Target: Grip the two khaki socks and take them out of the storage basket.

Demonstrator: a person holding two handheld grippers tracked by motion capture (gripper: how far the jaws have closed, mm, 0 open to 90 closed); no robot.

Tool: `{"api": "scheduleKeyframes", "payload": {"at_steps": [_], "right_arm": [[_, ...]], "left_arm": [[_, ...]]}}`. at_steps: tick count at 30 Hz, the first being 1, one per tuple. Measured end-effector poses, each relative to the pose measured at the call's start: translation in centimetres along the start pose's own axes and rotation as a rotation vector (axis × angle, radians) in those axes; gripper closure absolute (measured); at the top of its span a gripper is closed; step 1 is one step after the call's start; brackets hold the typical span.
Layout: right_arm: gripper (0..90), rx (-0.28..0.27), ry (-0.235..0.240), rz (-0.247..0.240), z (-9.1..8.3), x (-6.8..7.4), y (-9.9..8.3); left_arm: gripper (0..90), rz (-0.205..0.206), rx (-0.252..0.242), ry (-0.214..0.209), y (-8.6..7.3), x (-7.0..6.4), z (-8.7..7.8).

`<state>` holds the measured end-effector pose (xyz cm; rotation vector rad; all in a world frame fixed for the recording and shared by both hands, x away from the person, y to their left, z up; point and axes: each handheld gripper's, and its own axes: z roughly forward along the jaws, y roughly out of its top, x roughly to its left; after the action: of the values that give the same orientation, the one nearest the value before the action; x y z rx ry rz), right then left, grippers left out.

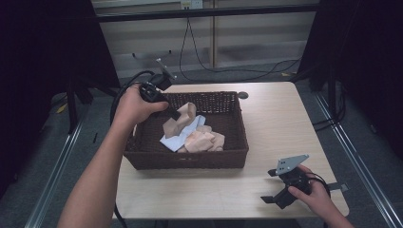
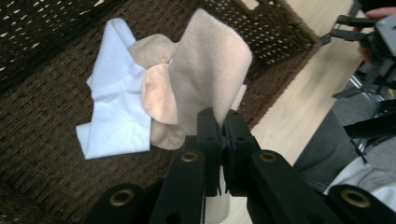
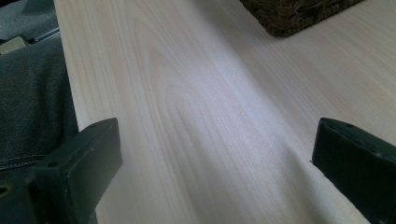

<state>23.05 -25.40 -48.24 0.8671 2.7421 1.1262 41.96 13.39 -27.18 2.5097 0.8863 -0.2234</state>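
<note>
A dark brown wicker basket (image 1: 190, 159) stands on the light wooden table (image 1: 271, 123). Inside it lie a white cloth (image 1: 178, 138) and crumpled beige cloths (image 1: 205, 141). My left gripper (image 1: 175, 114) reaches in from the basket's far left and is shut on a beige cloth (image 1: 183, 118), which hangs lifted above the pile. Seen from the left gripper view, the gripper (image 2: 223, 123) pinches the beige cloth (image 2: 210, 70) at its lower edge, with the white cloth (image 2: 116, 107) behind it. My right gripper (image 1: 273, 186) rests open near the table's front right corner, its jaws (image 3: 205, 158) wide apart over bare wood.
The basket's corner (image 3: 294, 14) sits ahead of the right gripper. Black cables (image 1: 223, 69) run across the floor beyond the table. A small dark round hole (image 1: 243, 95) marks the table behind the basket. Bare wood lies right of the basket.
</note>
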Motion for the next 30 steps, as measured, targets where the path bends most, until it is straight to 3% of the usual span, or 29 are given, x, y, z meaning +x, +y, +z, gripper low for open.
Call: {"api": "scheduleKeyframes", "payload": {"at_steps": [11,26,30], "right_arm": [[0.9,0.005,0.003,-0.004,0.1,0.1,0.1],[0.9,0.005,0.001,-0.008,0.2,0.1,0.1],[0.9,0.007,0.002,-0.006,0.2,0.2,0.1]], "left_arm": [[86.8,0.061,0.03,-0.035,-0.8,-1.9,-0.9],[86.8,0.143,0.08,-0.078,-2.5,-4.1,0.3],[86.8,0.148,0.071,-0.086,-2.7,-4.3,0.5]]}}
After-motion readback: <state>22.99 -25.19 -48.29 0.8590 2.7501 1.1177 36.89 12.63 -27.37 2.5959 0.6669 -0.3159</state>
